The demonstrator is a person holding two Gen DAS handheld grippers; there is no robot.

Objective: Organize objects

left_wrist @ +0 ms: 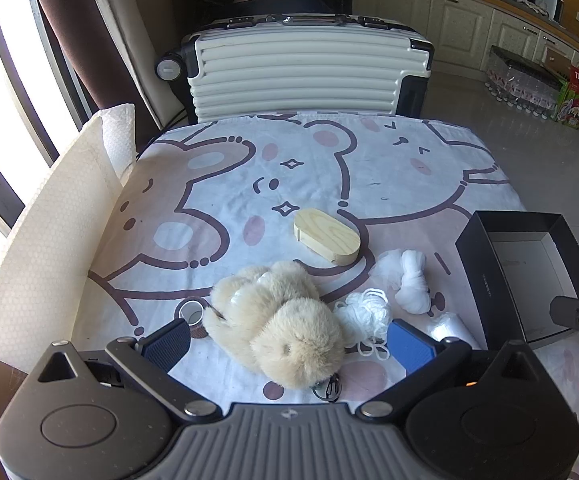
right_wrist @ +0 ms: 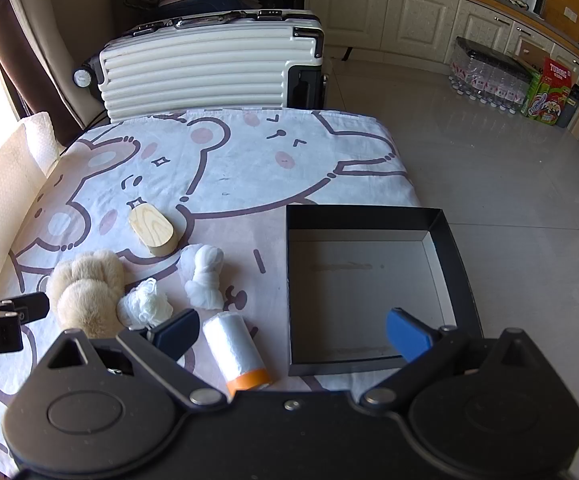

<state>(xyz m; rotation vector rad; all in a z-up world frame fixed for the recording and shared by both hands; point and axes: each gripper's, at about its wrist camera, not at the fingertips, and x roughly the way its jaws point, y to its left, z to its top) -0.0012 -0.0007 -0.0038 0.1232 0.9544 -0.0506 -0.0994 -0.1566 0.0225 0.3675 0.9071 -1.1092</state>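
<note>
Beige fur is what we see first: the plush toy (left_wrist: 285, 324) lies on the cartoon tablecloth (left_wrist: 225, 160), between the spread jaws of our left gripper (left_wrist: 289, 342), which grasps nothing. At two o'clock from the toy lies a wooden block (left_wrist: 327, 236); at three o'clock lie white yarn (left_wrist: 365, 312) and a knotted white cloth (left_wrist: 411, 280). Our right gripper (right_wrist: 289, 334) is released too, above a plastic roll (right_wrist: 235, 350) and the black box (right_wrist: 455, 264), which is at three o'clock from the roll.
</note>
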